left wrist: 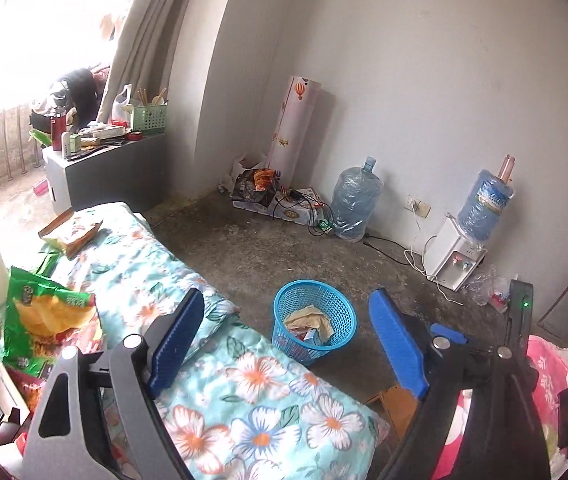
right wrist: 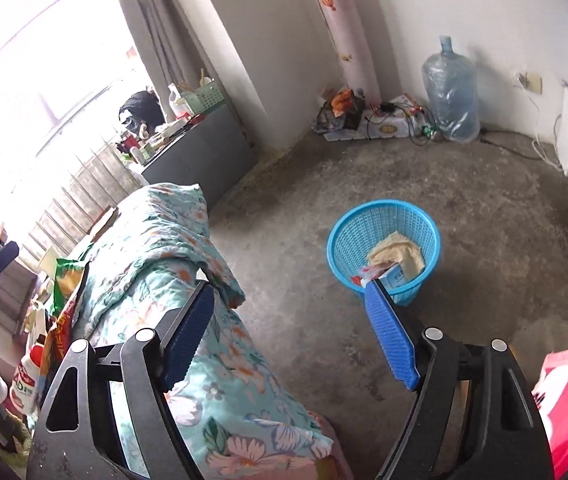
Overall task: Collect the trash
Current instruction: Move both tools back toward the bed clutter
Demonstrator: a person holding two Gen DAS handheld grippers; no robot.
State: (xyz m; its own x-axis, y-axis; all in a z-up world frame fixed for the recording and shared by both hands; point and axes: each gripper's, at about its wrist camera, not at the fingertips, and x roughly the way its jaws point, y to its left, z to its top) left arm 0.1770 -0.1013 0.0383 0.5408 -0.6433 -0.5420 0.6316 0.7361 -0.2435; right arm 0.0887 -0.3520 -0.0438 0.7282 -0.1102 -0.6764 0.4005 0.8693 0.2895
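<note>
Both grippers, left gripper (left wrist: pixel 285 336) and right gripper (right wrist: pixel 289 330), are seen spread wide and empty; green chip bag (left wrist: pixel 48 316) lies lower left, nearer the left; blue wastebasket (left wrist: pixel 313 318) at centre.

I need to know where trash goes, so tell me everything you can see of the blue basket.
The blue basket is a round, open-topped bin of bright blue plastic lattice, tapering toward its base. It stands upright on the bare concrete floor, apart from the floral quilt. Inside lie crumpled tan paper and a light blue carton. Nothing grips it.
</note>
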